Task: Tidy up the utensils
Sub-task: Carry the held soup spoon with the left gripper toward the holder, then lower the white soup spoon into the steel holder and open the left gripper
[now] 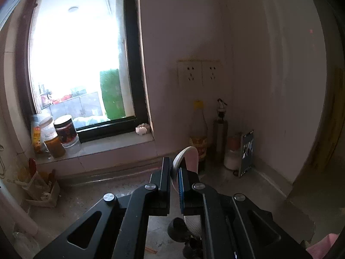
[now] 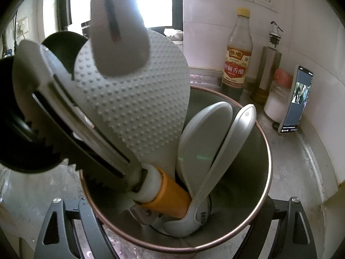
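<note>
A: What does the left wrist view give that the right one lacks?

B: The window [image 1: 82,60] and its sill, with a cluster of jars [image 1: 54,136] at the sill's left end. It also shows the left gripper [image 1: 174,172], its jaws nearly together and clamped on the handle of a white utensil [image 1: 185,153], whose rounded end sticks up past the fingertips. Below the jaws a dotted grey surface peeks through, too little to name.

A: And the right wrist view?

B: It looks down into the metal holder [image 2: 262,205], a round steel cup with a coppery rim. The right gripper [image 2: 179,237] straddles it, one arm on either side of the cup's wall, jaws wide and pressed against the outside. Its pads are hidden behind the rim.

A: What sits in the cup?

B: A grey rice paddle [image 2: 138,90] covered in bumps, a serrated slotted tool [image 2: 82,133] with an orange handle [image 2: 172,198], a white spoon [image 2: 204,138] and a pale curved handle [image 2: 232,142] leaning on the right. A black ladle [image 2: 19,129] hangs off the left edge. Above, a blurred white shape [image 2: 116,21] looms close to the lens.

A: Anything common to both?

B: The vinegar bottle [image 2: 238,51], the steel oil dispenser [image 2: 267,69], and the phone [image 2: 296,99] propped against the wall.
</note>
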Motion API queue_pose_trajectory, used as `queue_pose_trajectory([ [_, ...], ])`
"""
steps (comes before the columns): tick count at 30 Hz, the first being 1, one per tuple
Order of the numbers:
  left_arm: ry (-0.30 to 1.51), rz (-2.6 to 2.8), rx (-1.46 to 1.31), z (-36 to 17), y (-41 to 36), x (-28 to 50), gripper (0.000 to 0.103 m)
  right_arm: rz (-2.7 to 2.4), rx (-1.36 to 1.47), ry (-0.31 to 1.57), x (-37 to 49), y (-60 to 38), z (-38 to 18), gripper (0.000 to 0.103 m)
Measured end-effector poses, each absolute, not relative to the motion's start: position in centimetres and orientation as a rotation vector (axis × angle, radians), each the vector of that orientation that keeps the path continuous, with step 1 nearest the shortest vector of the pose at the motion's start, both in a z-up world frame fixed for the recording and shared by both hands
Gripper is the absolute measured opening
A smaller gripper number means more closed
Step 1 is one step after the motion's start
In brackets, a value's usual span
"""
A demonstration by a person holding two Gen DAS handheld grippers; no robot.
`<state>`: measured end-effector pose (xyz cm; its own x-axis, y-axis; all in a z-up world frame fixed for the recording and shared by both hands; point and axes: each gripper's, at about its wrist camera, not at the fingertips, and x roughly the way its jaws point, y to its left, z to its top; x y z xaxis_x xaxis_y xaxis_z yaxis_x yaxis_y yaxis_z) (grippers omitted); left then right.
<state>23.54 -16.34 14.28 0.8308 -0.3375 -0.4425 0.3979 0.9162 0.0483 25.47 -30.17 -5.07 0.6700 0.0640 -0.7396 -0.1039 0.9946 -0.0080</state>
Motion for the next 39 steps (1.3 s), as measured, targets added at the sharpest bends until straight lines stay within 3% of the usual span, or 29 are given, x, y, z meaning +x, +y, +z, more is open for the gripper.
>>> queue_pose_trajectory([
  [39, 0.855, -0.633, 0.024, 9.0, -16.2, 26.2, 0.008, 0.096, -0.05, 0.831, 25.5, -30.1, -5.0, 0.09],
])
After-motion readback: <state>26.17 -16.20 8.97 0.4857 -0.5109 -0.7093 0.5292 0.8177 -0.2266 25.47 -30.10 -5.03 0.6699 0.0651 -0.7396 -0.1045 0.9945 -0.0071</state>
